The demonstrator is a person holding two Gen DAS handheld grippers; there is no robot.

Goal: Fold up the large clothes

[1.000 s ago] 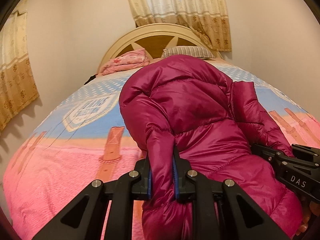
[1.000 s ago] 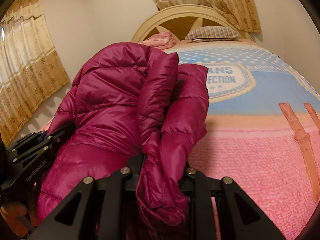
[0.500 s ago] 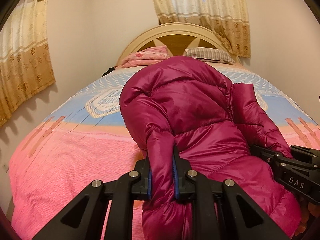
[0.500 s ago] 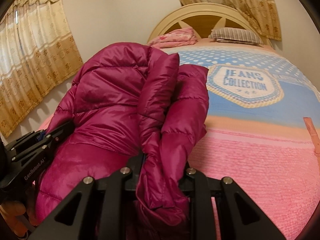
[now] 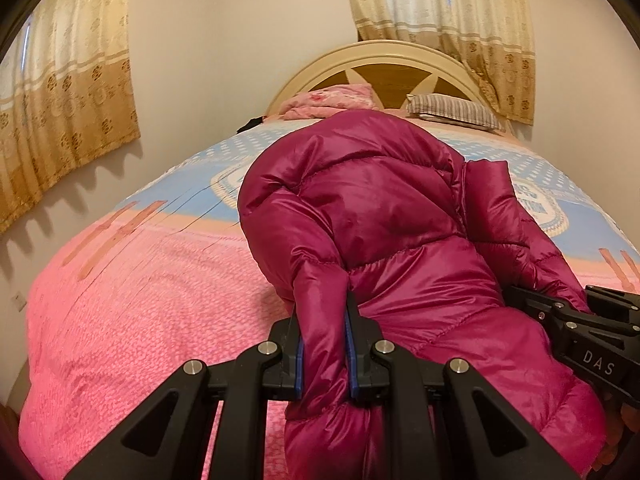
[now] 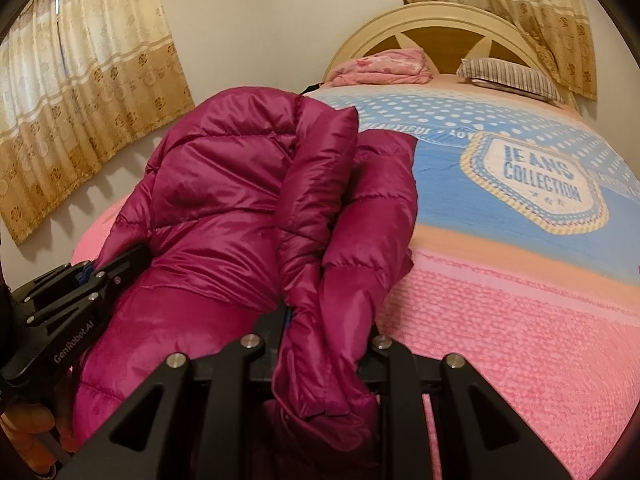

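jacket (image 5: 380,216) lengthwise toward headboard (image 5: 384,60) | left gripper (image 5: 324,344), right gripper (image 6: 324,344) jaws clamp its folds

My left gripper (image 5: 324,344) is matte black plastic with angular triangular cut-outs, round silver screw heads and blue pads lining its fingers (image 5: 299,364). White lettering on its side reads "GenRobot.AI". My right gripper (image 6: 326,332) has the same black frame and silver screws, and carries the white letters "DAS".
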